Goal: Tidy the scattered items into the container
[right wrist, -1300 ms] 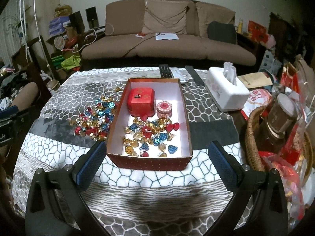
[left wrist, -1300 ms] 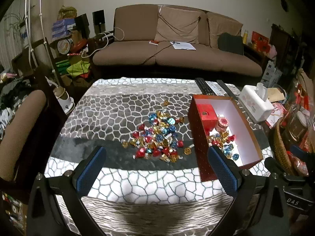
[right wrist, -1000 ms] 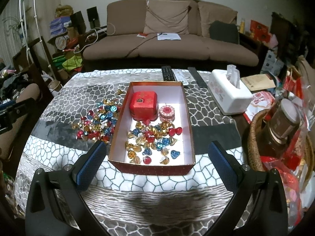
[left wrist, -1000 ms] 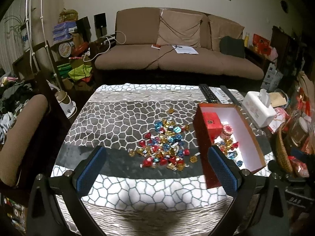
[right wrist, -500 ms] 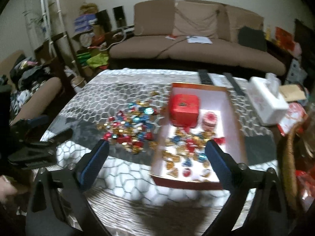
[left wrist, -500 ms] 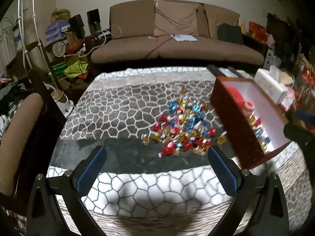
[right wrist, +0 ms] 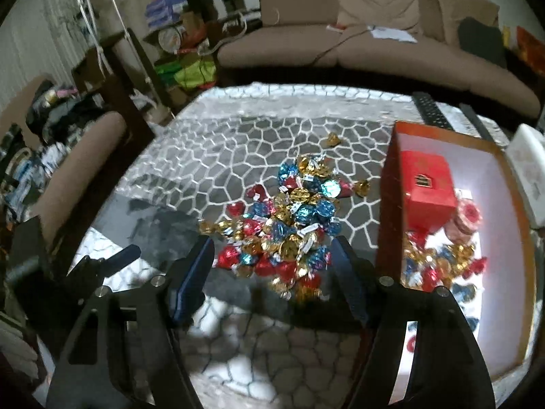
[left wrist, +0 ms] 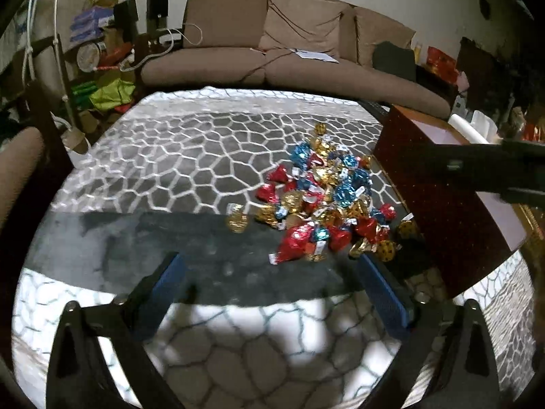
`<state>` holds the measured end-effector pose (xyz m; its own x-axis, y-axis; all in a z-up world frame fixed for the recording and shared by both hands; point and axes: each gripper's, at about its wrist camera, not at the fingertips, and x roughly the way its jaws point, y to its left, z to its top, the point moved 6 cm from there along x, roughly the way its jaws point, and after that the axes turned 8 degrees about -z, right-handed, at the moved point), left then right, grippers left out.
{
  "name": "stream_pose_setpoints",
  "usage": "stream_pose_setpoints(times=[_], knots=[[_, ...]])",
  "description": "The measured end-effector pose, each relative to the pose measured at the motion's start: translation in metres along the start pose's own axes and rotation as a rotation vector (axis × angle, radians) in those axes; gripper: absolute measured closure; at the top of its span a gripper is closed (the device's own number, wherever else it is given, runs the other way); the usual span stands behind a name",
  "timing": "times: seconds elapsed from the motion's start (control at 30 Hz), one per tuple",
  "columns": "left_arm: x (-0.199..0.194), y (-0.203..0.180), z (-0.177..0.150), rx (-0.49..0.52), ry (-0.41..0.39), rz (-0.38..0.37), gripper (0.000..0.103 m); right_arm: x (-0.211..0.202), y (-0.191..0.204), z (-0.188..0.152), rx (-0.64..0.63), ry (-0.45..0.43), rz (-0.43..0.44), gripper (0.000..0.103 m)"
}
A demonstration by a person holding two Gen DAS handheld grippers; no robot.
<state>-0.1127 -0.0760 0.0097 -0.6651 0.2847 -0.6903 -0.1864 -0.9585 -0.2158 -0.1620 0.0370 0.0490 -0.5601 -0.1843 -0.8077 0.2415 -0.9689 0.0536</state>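
Note:
A pile of foil-wrapped candies [left wrist: 323, 201] in red, blue and gold lies on the patterned tablecloth, left of an open red box [left wrist: 442, 211]. The left gripper [left wrist: 274, 283] hangs low just short of the pile, its jaws closing over bare cloth. The right gripper [right wrist: 270, 269] is tilted down over the candies [right wrist: 289, 218]. Its jaws are closing with the pile's near edge between the blue pads [right wrist: 194, 272], which do not visibly press on it. The box [right wrist: 386, 211] holds more candies, a small red carton [right wrist: 427, 187] and a pink round tin [right wrist: 468, 218].
One gold candy [left wrist: 237, 220] lies apart on the pile's left, another [right wrist: 332, 140] at its far side. Remotes [right wrist: 432, 110] and a white tissue box [right wrist: 528, 170] sit behind and right of the box. A brown sofa [right wrist: 374, 44] stands beyond the table, a padded chair arm [right wrist: 78, 156] at left.
Both grippers have sunk toward the table. The right one has swung left from above the box to above the candy pile. Both pairs of jaws have narrowed, the right more.

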Motion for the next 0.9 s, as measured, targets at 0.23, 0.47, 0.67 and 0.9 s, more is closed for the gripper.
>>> stream_pose_setpoints(times=[0.23, 0.47, 0.67, 0.9], knots=[[0.02, -0.002, 0.003, -0.011, 0.015, -0.024, 0.017, 0.047, 0.002, 0.004, 0.014, 0.102, -0.007, 0.048], [0.042, -0.002, 0.002, 0.004, 0.064, -0.023, 0.031, 0.079, -0.003, -0.002, 0.001, 0.179, -0.045, 0.049], [0.055, -0.002, -0.003, 0.018, 0.089, -0.014, 0.033, 0.093, -0.005, -0.004, 0.016, 0.201, -0.045, 0.058], [0.055, -0.003, 0.001, 0.0, 0.081, -0.051, 0.066, 0.096, -0.007, -0.001, 0.045, 0.2, -0.018, 0.078]])
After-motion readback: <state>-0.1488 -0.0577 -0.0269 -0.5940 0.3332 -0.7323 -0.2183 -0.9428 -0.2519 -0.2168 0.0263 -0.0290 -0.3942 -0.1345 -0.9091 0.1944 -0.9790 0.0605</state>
